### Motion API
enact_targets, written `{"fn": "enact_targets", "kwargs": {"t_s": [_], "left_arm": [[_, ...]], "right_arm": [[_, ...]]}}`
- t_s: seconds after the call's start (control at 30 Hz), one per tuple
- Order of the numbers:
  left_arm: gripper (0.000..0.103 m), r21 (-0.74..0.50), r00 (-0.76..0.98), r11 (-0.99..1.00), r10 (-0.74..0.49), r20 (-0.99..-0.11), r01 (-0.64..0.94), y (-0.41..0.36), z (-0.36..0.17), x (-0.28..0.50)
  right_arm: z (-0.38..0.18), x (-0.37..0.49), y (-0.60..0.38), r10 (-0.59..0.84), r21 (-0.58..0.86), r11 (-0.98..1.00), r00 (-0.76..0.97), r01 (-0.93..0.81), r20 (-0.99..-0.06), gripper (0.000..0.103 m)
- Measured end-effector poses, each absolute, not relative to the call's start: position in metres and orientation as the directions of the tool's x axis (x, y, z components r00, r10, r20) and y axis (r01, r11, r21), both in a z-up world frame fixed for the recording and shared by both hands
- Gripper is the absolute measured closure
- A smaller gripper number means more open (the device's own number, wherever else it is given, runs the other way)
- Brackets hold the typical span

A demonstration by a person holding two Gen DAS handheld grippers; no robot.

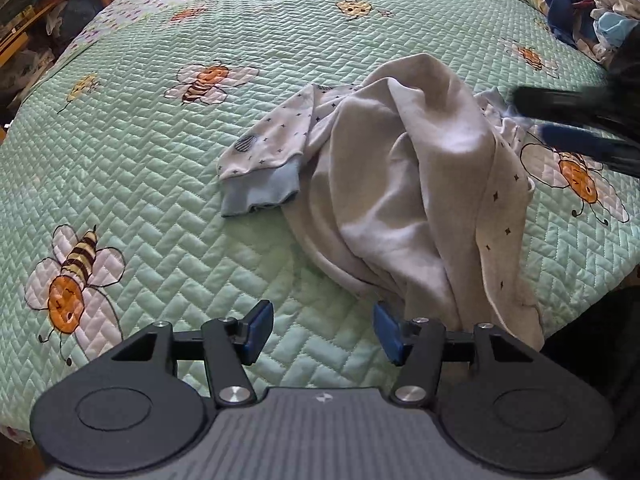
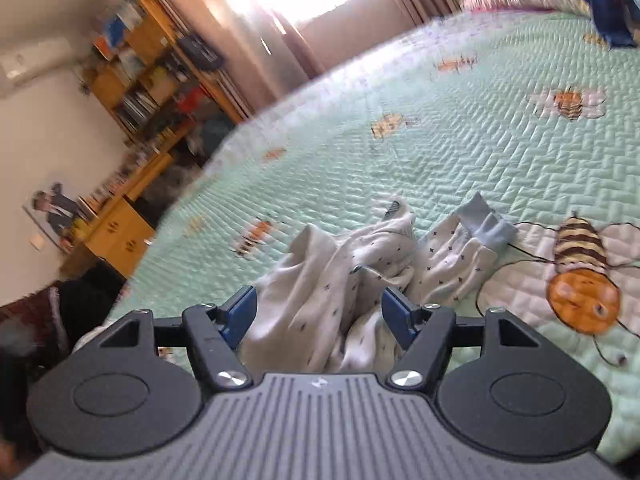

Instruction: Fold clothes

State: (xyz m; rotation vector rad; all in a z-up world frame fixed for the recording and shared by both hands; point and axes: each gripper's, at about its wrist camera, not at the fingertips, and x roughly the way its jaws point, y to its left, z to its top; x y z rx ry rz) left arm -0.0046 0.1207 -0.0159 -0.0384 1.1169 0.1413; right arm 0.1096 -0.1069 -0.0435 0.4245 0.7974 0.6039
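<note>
Grey-white and rumpled, the little top lies in a heap on the green quilt, its long axis running from the near bed edge away toward the far right. One blue-cuffed sleeve sticks out to the left. The left gripper hovers just short of the near hem, jaws apart with only quilt between them. The right gripper comes in from the right side, jaws apart, cloth lying between the pads but not pinched. Judging by this, the left is nearer the hem, the right nearer the far sleeve. Open quilt spreads to the left; a clothes pile sits well away.
</note>
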Motion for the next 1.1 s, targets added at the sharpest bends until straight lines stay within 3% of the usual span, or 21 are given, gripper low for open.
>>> {"fn": "enact_targets", "kwargs": {"t_s": [0.07, 0.13, 0.33, 0.4, 0.5, 0.57, 0.67, 0.73, 0.8, 0.93, 1.1], "left_arm": [[0.043, 0.043, 0.43, 0.988, 0.104, -0.897, -0.149, 0.126, -0.014, -0.007], [0.043, 0.048, 0.434, 0.984, 0.118, -0.893, -0.169, 0.135, -0.012, -0.012], [0.043, 0.055, 0.46, 0.965, 0.171, -0.871, -0.255, 0.178, 0.003, -0.022], [0.043, 0.048, 0.473, 0.962, 0.176, -0.863, -0.271, 0.186, 0.011, -0.021], [0.042, 0.038, 0.488, 0.964, 0.168, -0.857, -0.264, 0.185, 0.017, -0.019], [0.041, 0.048, 0.484, 0.968, 0.165, -0.859, -0.244, 0.175, 0.016, -0.017], [0.04, 0.059, 0.481, 0.981, 0.142, -0.865, -0.185, 0.156, 0.008, -0.011], [0.039, 0.064, 0.471, 0.985, 0.133, -0.872, -0.16, 0.147, 0.001, -0.004], [0.039, 0.059, 0.448, 0.987, 0.12, -0.886, -0.149, 0.141, -0.01, 0.003], [0.039, 0.052, 0.406, 0.993, 0.093, -0.909, -0.11, 0.123, -0.029, 0.011], [0.039, 0.093, 0.377, 0.994, 0.107, -0.92, -0.054, 0.1, -0.044, 0.017]], "right_arm": [[-0.058, 0.131, -0.091, 0.64, 0.572, 0.761, 0.504, -0.307, -0.58, 0.042], [-0.066, 0.134, -0.071, 0.648, 0.542, 0.761, 0.46, -0.356, -0.607, 0.098], [-0.025, 0.018, -0.026, 0.763, 0.175, 0.565, 0.43, -0.806, -0.483, 0.098], [-0.028, -0.02, -0.018, 0.792, 0.081, 0.397, 0.297, -0.914, -0.534, 0.098], [-0.053, -0.048, -0.018, 0.749, 0.074, 0.271, 0.162, -0.96, -0.643, 0.098], [-0.066, -0.049, -0.026, 0.723, 0.123, 0.278, 0.123, -0.953, -0.679, 0.096], [-0.054, -0.038, -0.05, 0.762, 0.211, 0.358, 0.154, -0.91, -0.628, 0.081], [-0.038, -0.027, -0.069, 0.796, 0.268, 0.419, 0.21, -0.867, -0.568, 0.053], [-0.019, -0.01, -0.087, 0.802, 0.305, 0.513, 0.321, -0.802, -0.504, 0.038], [0.001, 0.034, -0.105, 0.729, 0.373, 0.677, 0.51, -0.635, -0.457, 0.038], [-0.02, 0.105, -0.088, 0.639, 0.458, 0.769, 0.529, -0.446, -0.558, 0.038]]}}
